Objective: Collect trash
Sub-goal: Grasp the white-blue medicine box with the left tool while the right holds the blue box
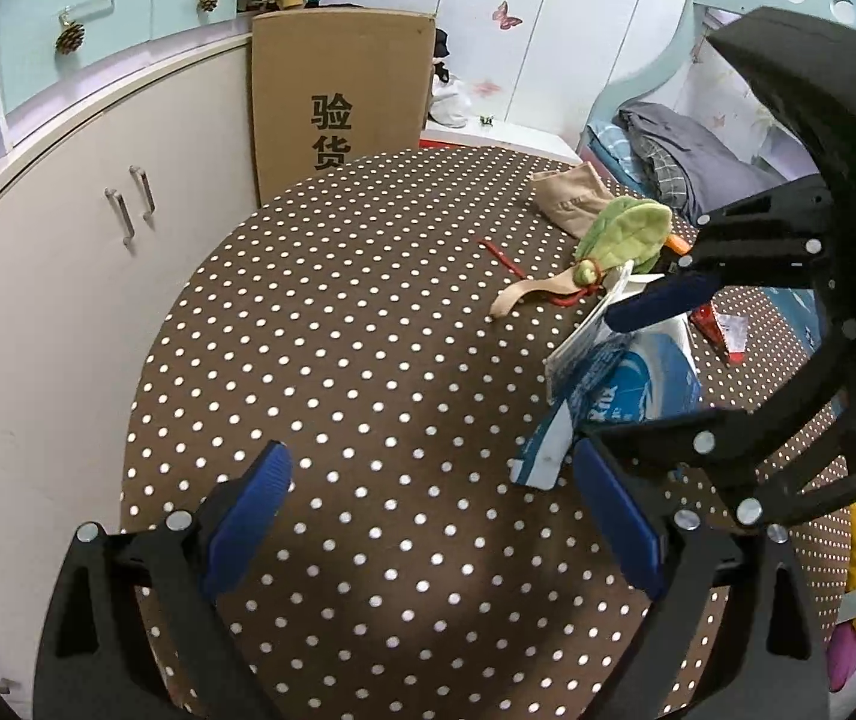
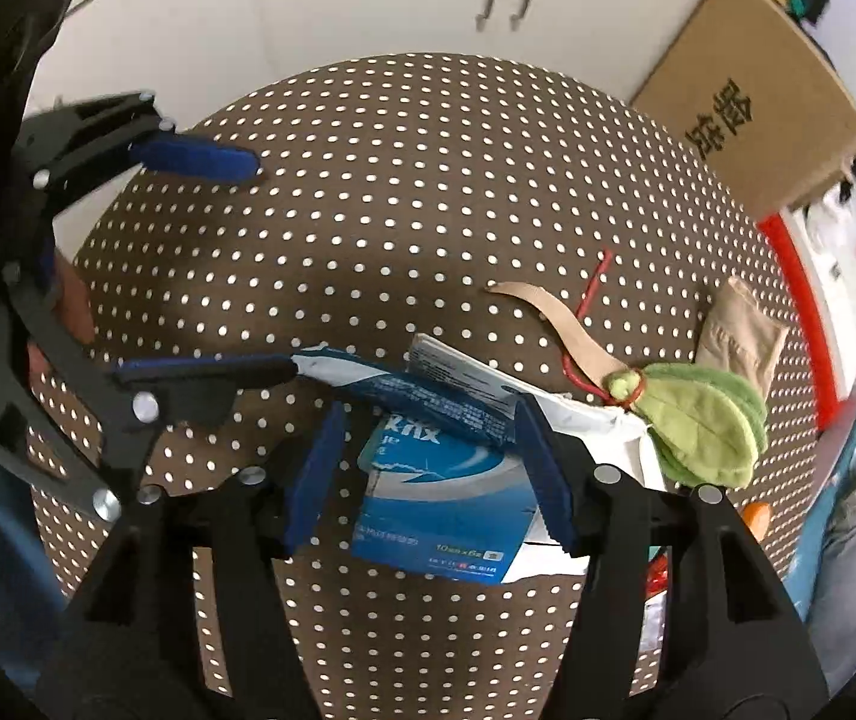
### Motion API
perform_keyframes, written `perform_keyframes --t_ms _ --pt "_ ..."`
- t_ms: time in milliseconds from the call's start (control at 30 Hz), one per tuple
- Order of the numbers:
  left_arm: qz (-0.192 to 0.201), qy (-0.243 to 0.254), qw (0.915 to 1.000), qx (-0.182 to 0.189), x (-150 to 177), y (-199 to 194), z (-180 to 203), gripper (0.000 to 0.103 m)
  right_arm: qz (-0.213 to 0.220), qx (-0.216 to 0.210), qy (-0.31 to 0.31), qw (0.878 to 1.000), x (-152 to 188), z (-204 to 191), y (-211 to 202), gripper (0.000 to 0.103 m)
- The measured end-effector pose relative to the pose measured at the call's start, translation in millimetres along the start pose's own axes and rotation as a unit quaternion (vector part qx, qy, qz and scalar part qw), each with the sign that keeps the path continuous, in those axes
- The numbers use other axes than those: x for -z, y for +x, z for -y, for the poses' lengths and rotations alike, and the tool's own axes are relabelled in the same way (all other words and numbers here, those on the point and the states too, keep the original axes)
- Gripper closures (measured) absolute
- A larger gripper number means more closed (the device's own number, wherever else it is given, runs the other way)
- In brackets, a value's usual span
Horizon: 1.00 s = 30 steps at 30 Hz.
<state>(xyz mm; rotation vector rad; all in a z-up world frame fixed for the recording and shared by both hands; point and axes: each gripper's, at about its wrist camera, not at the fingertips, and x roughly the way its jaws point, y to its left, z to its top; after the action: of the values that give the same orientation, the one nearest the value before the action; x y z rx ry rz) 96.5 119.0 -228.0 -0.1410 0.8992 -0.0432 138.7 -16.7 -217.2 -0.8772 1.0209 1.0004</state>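
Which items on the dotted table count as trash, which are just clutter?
Trash, likely: blue-and-white wrapper between the open right gripper fingers; red wrapper.
Lying about: green plush leaf, beige fabric, cardboard box.

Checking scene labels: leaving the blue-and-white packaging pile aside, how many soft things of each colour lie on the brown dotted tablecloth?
Green plush leaf toy: 1
Beige cloth pieces, a curled strip and a folded piece: 2
Red cord: 1
Total: 4
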Motion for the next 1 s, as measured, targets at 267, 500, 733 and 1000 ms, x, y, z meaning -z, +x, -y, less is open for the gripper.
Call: perform_keyframes --t_ms 267,500,733,1000 --pt "-0.009 -0.013 0.9998 -0.013 11.7 -3.6 -13.8 0.010 0.004 0.024 -0.020 1.000 -1.7 -12.9 11.3 0.046" --pt "-0.006 -0.024 0.9996 -0.013 11.7 -7.7 -19.6 0.010 0.049 -0.030 0.047 0.997 -2.4 -2.6 5.1 0.083" --pt "-0.008 -0.026 0.9995 -0.015 12.0 -6.3 -21.1 0.010 0.047 -0.030 0.024 0.998 -13.7 -13.8 2.1 0.082" --pt "-0.008 -0.036 0.9990 -0.024 17.5 -10.8 -28.8 0.010 0.044 -0.047 -0.008 0.998 -31.8 -19.7 25.8 0.055"
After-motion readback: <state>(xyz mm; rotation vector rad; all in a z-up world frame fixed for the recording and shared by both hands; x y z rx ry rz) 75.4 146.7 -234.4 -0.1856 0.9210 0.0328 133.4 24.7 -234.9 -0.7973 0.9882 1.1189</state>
